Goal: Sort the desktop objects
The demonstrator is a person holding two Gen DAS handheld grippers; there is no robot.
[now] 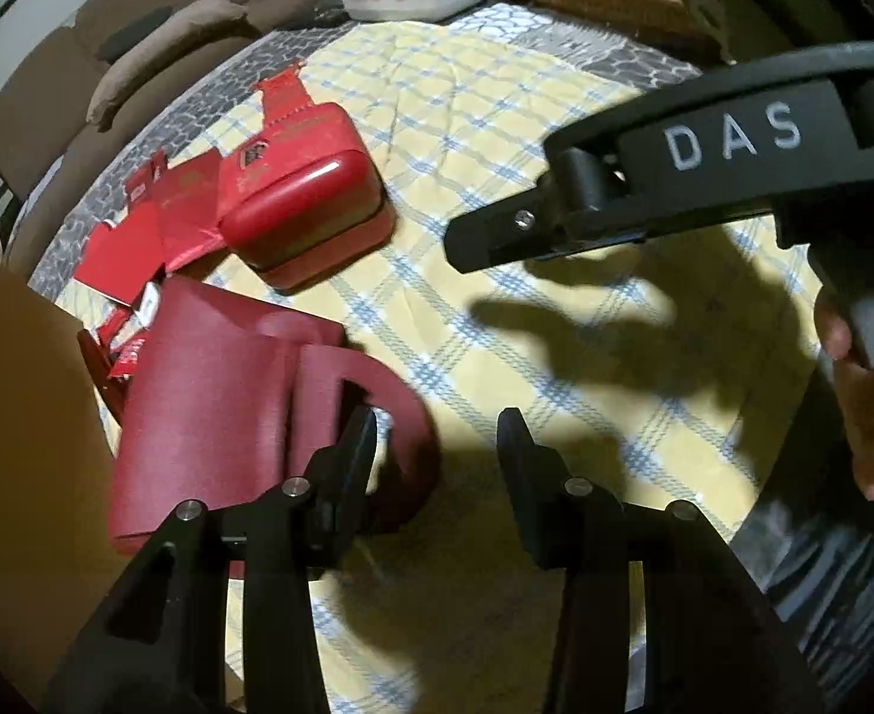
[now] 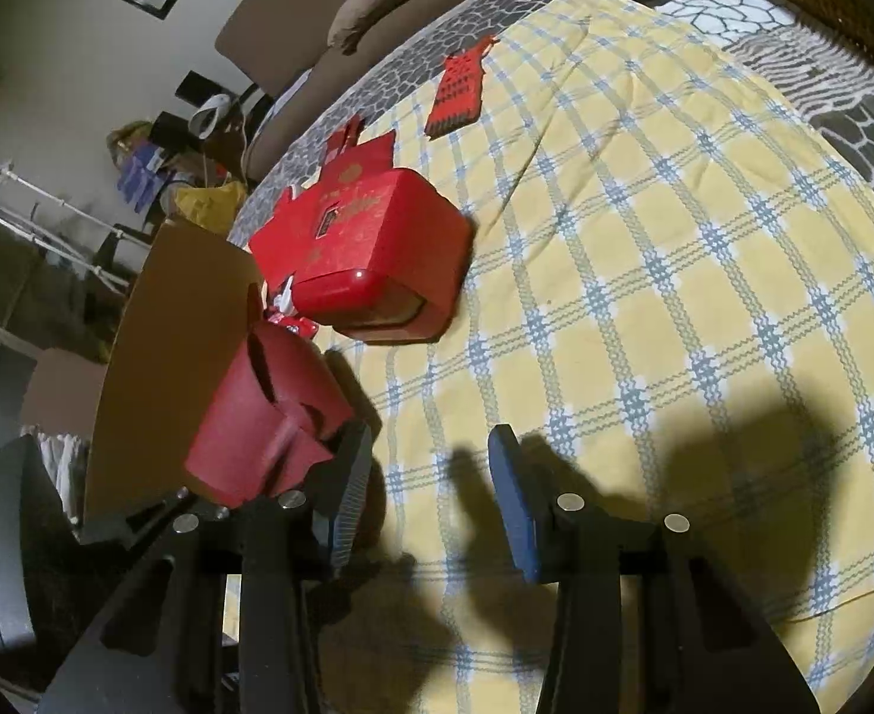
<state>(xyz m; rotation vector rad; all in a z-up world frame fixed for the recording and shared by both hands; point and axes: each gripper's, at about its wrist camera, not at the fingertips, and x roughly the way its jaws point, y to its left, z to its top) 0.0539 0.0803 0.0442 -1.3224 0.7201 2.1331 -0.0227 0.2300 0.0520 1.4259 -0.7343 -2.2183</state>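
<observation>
The dark red paper sleeve [image 1: 216, 416] lies at the desk's [image 1: 496, 309] left edge, light, flimsy, easily creased; its looped flap offers the best hold. Left tongs [image 1: 437, 452] hang released beside it. Right tongs [image 2: 431, 476] also gape, empty.

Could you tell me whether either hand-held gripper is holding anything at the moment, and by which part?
Nothing is held. The left hand-held gripper and right hand-held gripper are both open; the dark red paper bag lies beside their left fingers, not between them.

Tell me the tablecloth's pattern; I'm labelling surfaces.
Yellow with blue-and-white plaid lines, clearest in the right wrist view.
</observation>
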